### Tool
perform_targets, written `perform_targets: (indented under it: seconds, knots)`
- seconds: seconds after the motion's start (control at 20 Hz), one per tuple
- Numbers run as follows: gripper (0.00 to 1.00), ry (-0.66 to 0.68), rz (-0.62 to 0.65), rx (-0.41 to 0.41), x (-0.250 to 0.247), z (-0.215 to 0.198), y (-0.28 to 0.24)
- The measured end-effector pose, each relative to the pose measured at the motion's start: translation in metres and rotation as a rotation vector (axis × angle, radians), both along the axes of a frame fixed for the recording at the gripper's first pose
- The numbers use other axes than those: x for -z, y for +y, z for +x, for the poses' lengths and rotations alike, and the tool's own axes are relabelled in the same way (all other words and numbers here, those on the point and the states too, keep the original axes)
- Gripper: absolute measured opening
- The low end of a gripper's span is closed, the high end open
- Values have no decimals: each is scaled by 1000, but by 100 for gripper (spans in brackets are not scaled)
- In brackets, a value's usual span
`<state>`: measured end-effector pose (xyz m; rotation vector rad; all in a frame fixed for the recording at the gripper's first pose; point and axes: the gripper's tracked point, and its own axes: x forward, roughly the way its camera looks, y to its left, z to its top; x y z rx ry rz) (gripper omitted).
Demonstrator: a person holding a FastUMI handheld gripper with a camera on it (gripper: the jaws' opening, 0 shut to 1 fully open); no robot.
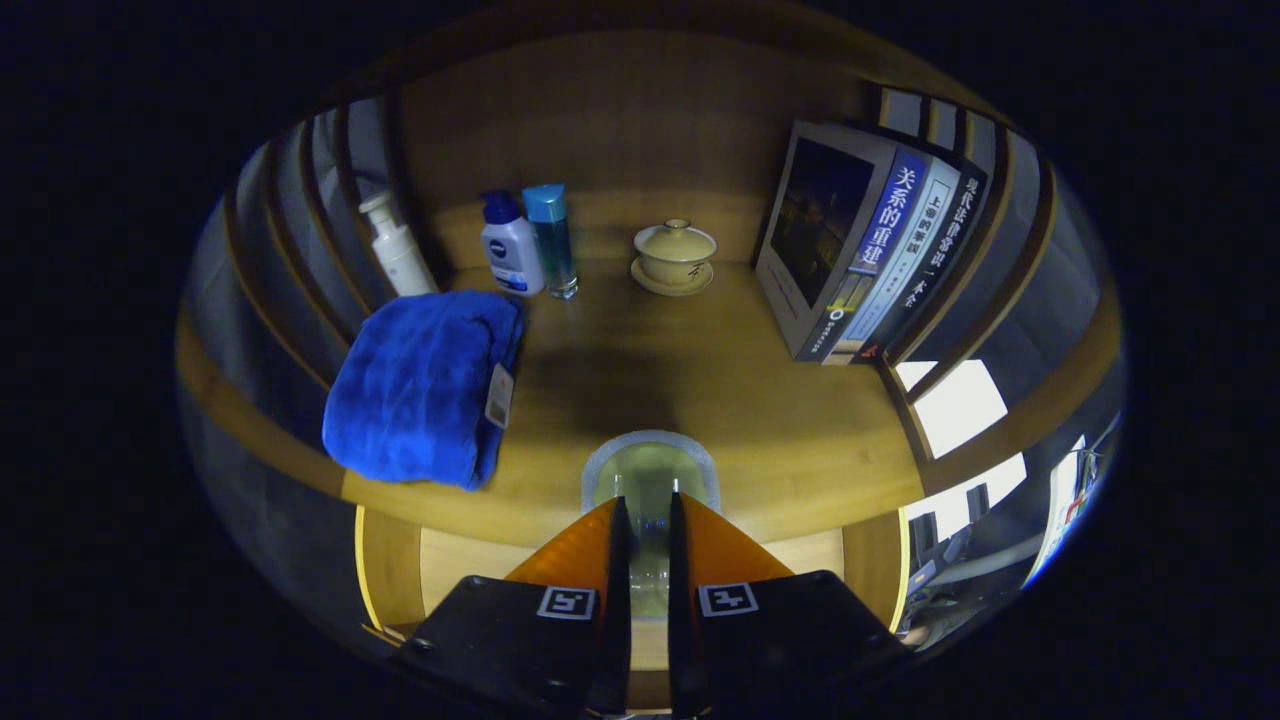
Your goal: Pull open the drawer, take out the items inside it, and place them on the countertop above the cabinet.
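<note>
The tongs [648, 520] are nearly closed, both fingers pinching the wall of a clear glass tumbler [650, 478], thin, smooth and round-rimmed. It hangs over the front edge of the warm-toned wooden bench [780, 420], judged to be one of the drawer's items carried up for setting down. Below the fingers the pale wooden drawer [455, 570] stands open. Left of the tumbler a plush, folded blue towel [420, 385] lies near the bench's edge, its tag showing. Farther back stand a white pump bottle [398, 250], a white-and-blue lotion bottle [510, 245] and a slim translucent blue bottle [553, 240], then a glazed cream lidded teacup on its saucer [674, 255]. Glossy books [870, 250] lean against the slatted side.
</note>
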<state>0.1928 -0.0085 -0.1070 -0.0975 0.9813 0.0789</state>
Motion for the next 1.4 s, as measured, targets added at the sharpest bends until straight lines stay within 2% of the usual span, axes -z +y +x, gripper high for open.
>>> perform_targets:
  seconds: [0.2,0.45,0.5,0.65,1.0,1.25,1.4]
  knots:
    - [24,-49,33,18,-4,49,7]
    - [27,-62,28,18,9,70,14]
    - [33,-76,35,20,11,74,17]
    - [42,-121,62,32,9,77,20]
    - [94,-254,77,89,-5,67,-2]
    - [99,-405,70,92,-35,43,-21]
    - [100,-485,121,103,-53,25,-24]
